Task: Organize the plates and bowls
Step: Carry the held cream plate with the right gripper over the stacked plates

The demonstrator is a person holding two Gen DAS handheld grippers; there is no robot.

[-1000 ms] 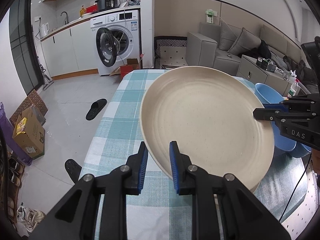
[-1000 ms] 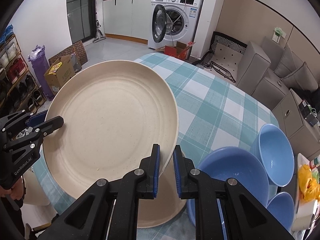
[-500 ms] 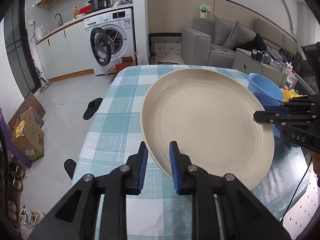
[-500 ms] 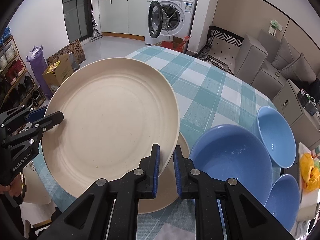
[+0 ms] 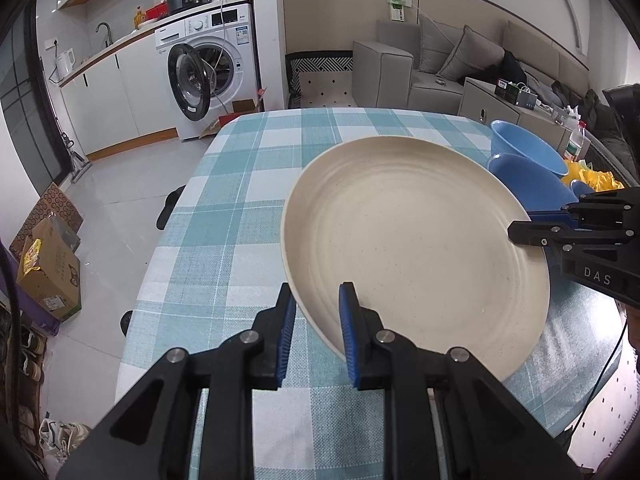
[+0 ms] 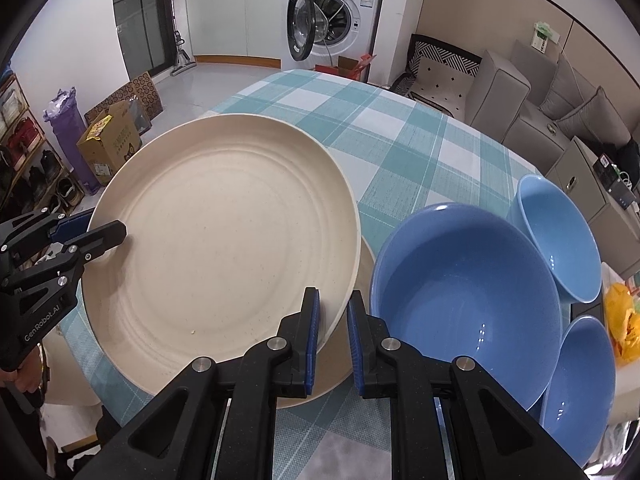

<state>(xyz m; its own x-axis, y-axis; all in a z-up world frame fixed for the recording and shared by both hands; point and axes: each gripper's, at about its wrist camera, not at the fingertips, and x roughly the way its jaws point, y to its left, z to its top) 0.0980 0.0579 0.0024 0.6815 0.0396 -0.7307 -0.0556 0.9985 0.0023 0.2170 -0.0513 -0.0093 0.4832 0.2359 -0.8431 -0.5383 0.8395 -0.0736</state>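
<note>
A: The cream plate (image 5: 416,236) looks matt and faintly speckled.
B: The 3 blue bowls (image 6: 464,300) are glossy; the checked tablecloth (image 5: 224,240) is woven cloth.

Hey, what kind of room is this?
Probably an open-plan home: a washing machine by a kitchen counter, a grey sofa, and a dining table in checked cloth.
</note>
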